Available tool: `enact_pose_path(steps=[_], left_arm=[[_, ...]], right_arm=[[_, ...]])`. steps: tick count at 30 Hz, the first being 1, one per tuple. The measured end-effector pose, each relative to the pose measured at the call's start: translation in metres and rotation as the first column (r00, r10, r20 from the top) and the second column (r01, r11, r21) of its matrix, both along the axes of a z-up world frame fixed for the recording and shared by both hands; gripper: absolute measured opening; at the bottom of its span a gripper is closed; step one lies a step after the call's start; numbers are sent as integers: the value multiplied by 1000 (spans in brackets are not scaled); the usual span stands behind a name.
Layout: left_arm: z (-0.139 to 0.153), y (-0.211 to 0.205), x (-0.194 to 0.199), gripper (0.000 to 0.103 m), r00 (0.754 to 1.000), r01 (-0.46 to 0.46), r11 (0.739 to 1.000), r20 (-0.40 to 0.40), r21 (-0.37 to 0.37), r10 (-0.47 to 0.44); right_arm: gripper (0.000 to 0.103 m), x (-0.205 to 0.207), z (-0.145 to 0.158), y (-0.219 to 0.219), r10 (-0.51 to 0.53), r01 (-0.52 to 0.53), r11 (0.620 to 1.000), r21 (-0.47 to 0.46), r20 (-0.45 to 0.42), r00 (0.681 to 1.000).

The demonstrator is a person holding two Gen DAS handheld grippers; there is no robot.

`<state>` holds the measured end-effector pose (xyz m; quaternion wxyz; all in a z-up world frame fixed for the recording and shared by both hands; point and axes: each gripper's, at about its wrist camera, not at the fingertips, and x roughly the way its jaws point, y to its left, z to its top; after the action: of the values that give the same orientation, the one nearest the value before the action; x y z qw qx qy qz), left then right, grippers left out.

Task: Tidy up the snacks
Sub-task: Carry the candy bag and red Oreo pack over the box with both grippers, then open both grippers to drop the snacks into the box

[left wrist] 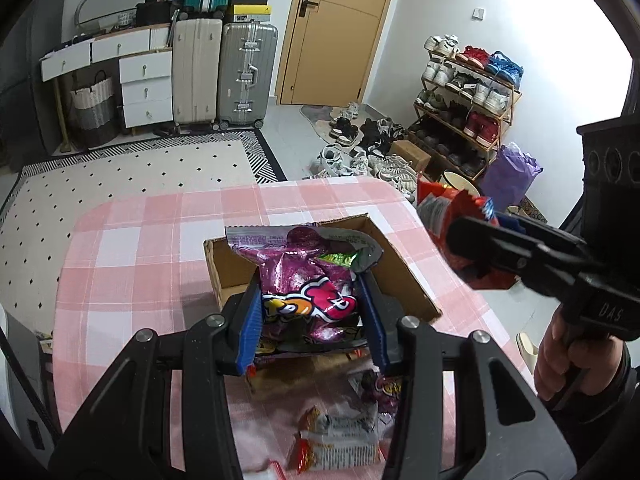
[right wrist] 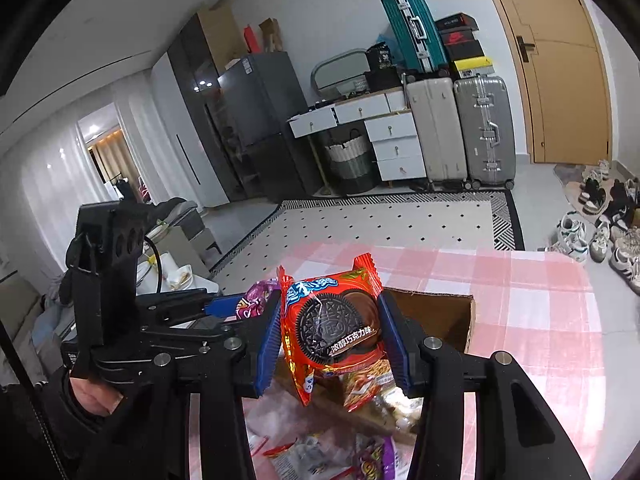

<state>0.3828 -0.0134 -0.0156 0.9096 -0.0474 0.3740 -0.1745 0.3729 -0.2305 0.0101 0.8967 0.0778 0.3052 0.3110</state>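
Over the box: both claws hover, each pinching a packet
Left claw (left wrist: 312,312): clamped on purple packet (left wrist: 308,280)
Right claw (right wrist: 332,340): clamped on red Oreo packet (right wrist: 332,320)
Box (left wrist: 404,276): cardboard, apparently empty
Left to do: loose snacks (left wrist: 340,440) lie at 6 o'clock
Worktop (left wrist: 140,240): pink checked cloth
Room: suitcases (left wrist: 224,72) at 12, shoe rack (left wrist: 464,96) at 2

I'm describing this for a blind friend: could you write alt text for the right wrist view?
The right gripper clamps a red cookie packet above an open cardboard box on a pink checked tablecloth. At left, the left gripper carries a purple snack bag; suitcases stand behind.
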Motion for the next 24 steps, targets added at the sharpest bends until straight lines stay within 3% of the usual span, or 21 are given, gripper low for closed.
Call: enact_pose_path(steps=[11, 13, 14, 15, 17, 18, 24], left_arm=[[-25, -13, 38, 41, 999, 34, 999, -37, -20, -35], [-30, -13, 41, 51, 998, 34, 999, -43, -22, -35], [-32, -12, 42, 66, 998, 28, 999, -47, -16, -28], [-33, -11, 44, 74, 999, 18, 1000, -46, -13, -18], [-32, -8, 44, 81, 999, 17, 1000, -42, -23, -18], [-31, -7, 43, 81, 999, 17, 1000, -38, -24, -18], [-24, 3, 31, 81, 1000, -11, 1000, -18, -15, 11]], right_arm=[[47, 42, -32, 4, -26, 24, 999, -48, -51, 998], [51, 43, -38, 4, -32, 29, 998, -52, -56, 998], [60, 46, -41, 4, -33, 30, 998, -51, -61, 998], [69, 47, -43, 3, -38, 35, 998, -50, -64, 997], [74, 46, -44, -2, -54, 53, 998, -30, -40, 998], [78, 45, -44, -4, -55, 54, 998, -21, -38, 998], [78, 32, -39, -17, -75, 75, 997, -3, -17, 997]])
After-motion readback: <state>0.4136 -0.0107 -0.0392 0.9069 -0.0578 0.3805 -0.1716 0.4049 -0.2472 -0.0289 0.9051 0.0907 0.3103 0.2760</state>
